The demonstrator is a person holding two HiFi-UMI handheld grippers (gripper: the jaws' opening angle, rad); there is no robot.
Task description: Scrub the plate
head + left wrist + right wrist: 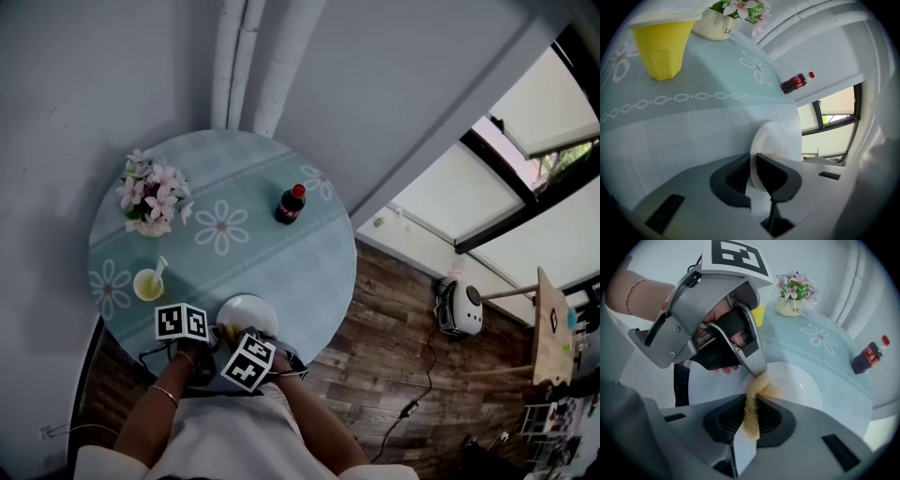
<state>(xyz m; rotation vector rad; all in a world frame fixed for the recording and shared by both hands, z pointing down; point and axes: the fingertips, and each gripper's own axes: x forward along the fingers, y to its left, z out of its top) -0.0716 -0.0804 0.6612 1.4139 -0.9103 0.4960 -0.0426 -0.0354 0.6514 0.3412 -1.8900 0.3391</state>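
Left gripper (753,157): jaws nearly together, clamped on the near rim of the round white plate (776,139), with the rim sandwiched between the two dark pads. Right gripper (753,405): jaws narrowly closed on a tan-yellow mesh scrubber (752,416). The strip stands up between the pads, and its loose top end sits bunched on the plate's inner surface right by the left gripper's jaw tip. The plate is at the near edge of the round table with the pale blue, white-flower cloth (281,258), directly in front of the person. It looks roughly flat in the head view; can't tell if the gripped side is raised off the cloth. Both grippers are crowded together at that near rim, marker cubes up. Elsewhere on the table, all well apart from the plate: a yellow plastic cup (147,284) on the left, a white pot of pink flowers (150,199) at far left, and a dark cola bottle with a red cap (290,203) toward the far side.
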